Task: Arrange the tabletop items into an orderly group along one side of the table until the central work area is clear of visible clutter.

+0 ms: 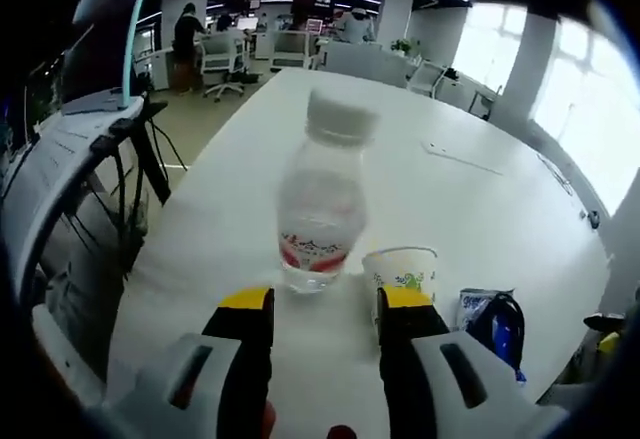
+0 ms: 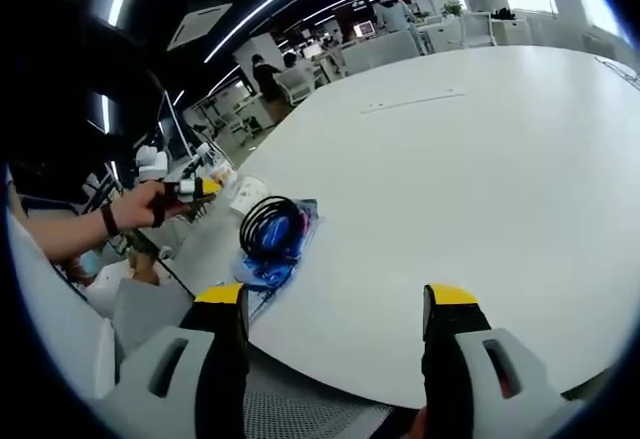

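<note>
left gripper: jaws spread wide with yellow tips, gripping nothing, hovering just over the near edge of the white table.

water bottle: clear plastic, white cap, red and white label low on it. Stands upright right past the jaw tips, pretty much lined up with the gap between them, not touching either one as far as I can see.

paper cup: small and white with a green print, upright, just beside the bottle and right above the right-hand jaw tip. Can't tell if the jaw touches it.

blue packet: lying flat next to the cup, with a coiled black cable on top of it.

right gripper: also wide open, holding nothing, sitting over the table's near edge. The stretch of tabletop ahead of it is bare white.

same packet and cable, right gripper view: the blue packet and the black coil sit near the table edge, just off the left jaw.

person's hand: in the right gripper view, off at the left, wearing a dark wristband and holding the other gripper out over that edge.

far table: a thin flat strip lies well apart from everything else.

background: open office with desks, chairs, ceiling strip lights, and a few people way back.
</note>
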A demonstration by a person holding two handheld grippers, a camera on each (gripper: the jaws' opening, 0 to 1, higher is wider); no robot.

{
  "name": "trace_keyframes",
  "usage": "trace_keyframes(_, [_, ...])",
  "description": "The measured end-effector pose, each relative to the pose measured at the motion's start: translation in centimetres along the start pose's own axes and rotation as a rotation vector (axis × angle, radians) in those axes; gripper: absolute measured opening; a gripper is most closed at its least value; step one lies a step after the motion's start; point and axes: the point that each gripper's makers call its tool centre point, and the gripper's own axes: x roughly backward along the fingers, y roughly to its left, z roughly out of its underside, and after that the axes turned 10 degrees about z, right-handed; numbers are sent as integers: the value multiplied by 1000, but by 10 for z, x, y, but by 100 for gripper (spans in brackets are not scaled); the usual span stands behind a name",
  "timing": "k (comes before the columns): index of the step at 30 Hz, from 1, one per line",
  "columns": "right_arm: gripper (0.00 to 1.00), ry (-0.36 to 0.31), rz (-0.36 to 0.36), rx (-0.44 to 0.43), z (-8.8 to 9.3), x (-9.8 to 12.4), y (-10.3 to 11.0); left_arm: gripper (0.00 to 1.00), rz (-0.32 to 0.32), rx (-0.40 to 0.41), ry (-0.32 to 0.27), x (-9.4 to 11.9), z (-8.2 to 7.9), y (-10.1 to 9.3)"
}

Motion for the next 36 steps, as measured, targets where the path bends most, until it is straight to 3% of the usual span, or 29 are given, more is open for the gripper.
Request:
trace_keyframes(26, [71, -20, 2, -18, 2, 8, -7, 44, 133, 3, 86, -24, 22, -54])
trace_keyframes(29, [71, -22, 3, -21, 2, 9, -7, 45, 153, 35, 91, -28, 23, -61])
trace_keyframes(36, [71, -25, 9, -25, 1, 11, -11, 46, 155, -2, 129, -39, 28, -71])
